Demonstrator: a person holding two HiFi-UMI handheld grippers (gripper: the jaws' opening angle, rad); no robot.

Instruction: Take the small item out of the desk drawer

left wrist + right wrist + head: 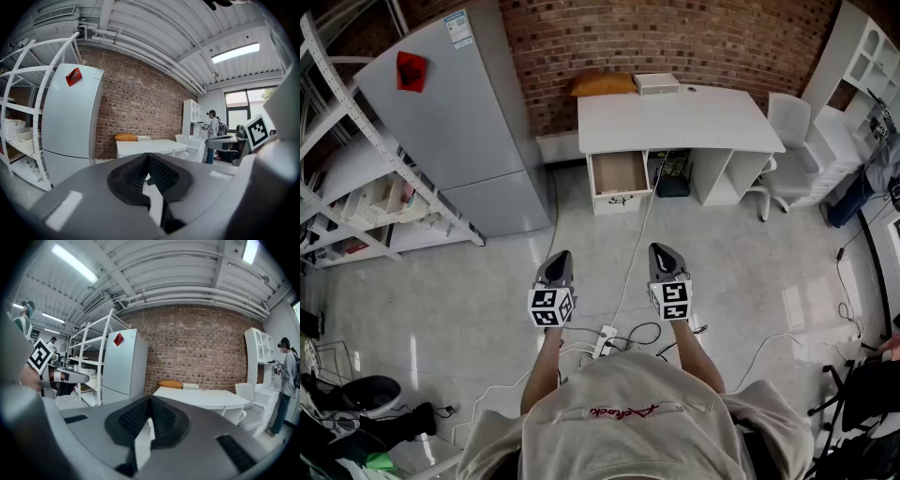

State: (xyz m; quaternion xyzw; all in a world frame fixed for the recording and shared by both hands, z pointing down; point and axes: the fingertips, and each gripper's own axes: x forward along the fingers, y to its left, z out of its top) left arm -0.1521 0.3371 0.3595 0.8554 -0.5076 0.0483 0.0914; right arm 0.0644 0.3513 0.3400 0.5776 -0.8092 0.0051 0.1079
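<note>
while the person stands well back from the white desk (675, 122), both tools are held out side by side over the floor. the left hand-held gripper (559, 257) and the right hand-held gripper (663, 249) each have their jaws pressed together with nothing between them. the desk drawer (619, 174) stands pulled out at the desk's left end, but it is too small in the head view to show any small item inside. in both gripper views the grippers' own bodies hide the drawer.
</note>
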